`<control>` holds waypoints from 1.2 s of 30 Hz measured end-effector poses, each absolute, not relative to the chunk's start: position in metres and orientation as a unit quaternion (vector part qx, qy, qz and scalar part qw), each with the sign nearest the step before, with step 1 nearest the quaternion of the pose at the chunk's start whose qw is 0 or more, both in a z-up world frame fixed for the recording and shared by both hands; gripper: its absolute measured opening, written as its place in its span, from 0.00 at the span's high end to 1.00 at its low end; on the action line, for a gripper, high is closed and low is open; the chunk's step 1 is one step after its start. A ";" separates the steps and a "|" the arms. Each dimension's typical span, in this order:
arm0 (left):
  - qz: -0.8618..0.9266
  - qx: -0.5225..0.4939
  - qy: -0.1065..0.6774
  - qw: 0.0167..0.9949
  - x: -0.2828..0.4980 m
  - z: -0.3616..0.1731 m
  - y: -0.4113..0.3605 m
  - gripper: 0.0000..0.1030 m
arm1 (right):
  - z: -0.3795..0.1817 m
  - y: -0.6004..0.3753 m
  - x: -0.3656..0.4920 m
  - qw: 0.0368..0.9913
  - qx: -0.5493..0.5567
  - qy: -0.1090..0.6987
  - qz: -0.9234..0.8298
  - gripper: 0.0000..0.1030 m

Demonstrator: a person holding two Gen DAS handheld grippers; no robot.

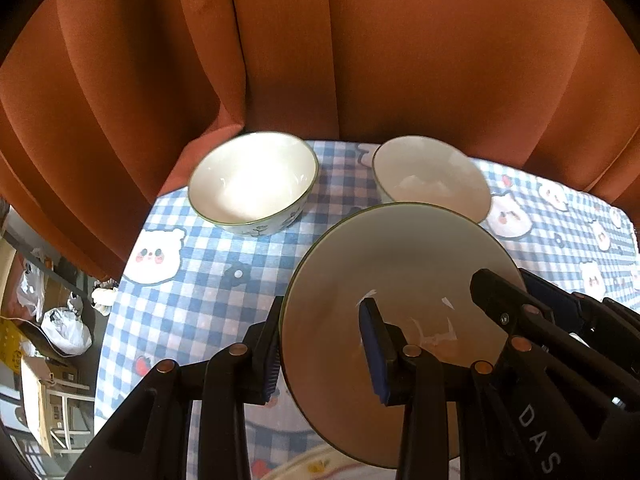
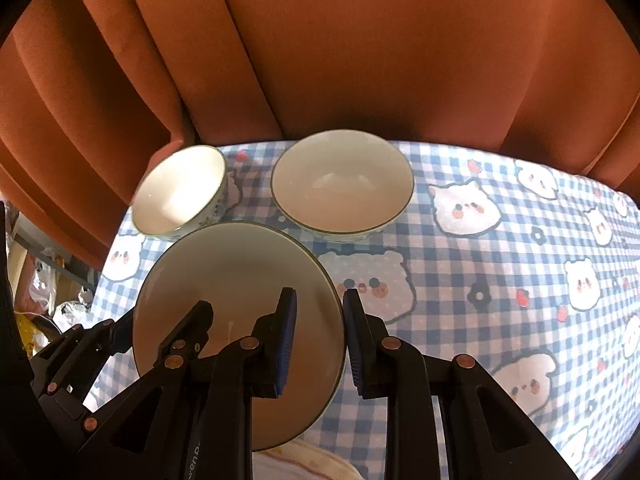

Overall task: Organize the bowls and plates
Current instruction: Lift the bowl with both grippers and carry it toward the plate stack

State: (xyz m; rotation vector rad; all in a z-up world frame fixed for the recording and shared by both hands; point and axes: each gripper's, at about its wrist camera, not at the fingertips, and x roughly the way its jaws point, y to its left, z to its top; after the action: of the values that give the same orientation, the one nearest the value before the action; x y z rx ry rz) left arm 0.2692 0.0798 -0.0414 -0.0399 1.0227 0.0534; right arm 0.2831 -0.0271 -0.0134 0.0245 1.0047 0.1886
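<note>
A white shallow bowl with a green rim (image 1: 392, 260) (image 2: 240, 272) hangs tilted just above the table, held from both sides. My left gripper (image 1: 320, 308) is shut on its left rim, one pad inside and one outside. My right gripper (image 2: 320, 294) is shut on the opposite rim in the same way. Each view also shows the other gripper's fingers (image 1: 496, 296) (image 2: 192, 328) reaching over the bowl. At the back stand a small deep flower-patterned bowl (image 1: 252, 180) (image 2: 180, 192) and a wider white bowl (image 1: 432, 176) (image 2: 342, 184).
A blue checked tablecloth with bear faces (image 1: 192, 292) (image 2: 500, 280) covers the table. Orange curtains (image 1: 360, 60) hang right behind it. A flower-patterned plate edge (image 1: 312, 464) shows under the held bowl. Bags and boxes (image 1: 60, 328) lie on the floor past the table's left edge.
</note>
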 end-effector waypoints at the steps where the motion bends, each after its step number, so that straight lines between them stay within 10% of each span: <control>1: 0.024 -0.019 0.484 0.874 0.263 -0.036 0.078 0.65 | -0.009 -0.028 0.277 0.874 0.012 0.477 0.089 0.73; 36: -0.036 0.017 0.469 0.882 0.138 -0.021 -0.041 0.65 | 0.021 -0.152 0.127 0.892 0.031 0.449 0.037 0.73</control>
State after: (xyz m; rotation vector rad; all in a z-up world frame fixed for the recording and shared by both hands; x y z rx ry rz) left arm 0.1381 -0.0408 -0.0210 0.0353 0.9775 -0.0753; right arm 0.1270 -0.1522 0.0212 0.0640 0.9315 0.0763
